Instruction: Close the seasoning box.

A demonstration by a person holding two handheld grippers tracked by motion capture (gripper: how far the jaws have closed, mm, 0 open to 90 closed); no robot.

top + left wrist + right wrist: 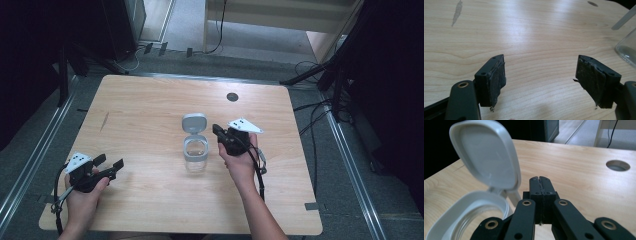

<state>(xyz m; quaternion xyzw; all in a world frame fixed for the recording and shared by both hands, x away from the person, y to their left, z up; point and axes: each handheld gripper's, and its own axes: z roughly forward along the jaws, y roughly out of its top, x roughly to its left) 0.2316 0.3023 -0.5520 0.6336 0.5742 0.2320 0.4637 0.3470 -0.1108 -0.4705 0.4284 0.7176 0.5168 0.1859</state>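
Only partly, jar [627, 48] (clear, edge-cropped) beyond left gripper [541, 82]

high: overhead, forward-down | claw views: low, close | shared: table [150, 100]

Soft overhead light puts a pale glare on the table [544, 27], the room's edges fall dark, and the near lid [487, 155] blurs.

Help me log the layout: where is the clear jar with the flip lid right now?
In the high view the jar stands near the table's middle, lid hinged open, just left of the right gripper and well right of the left gripper.
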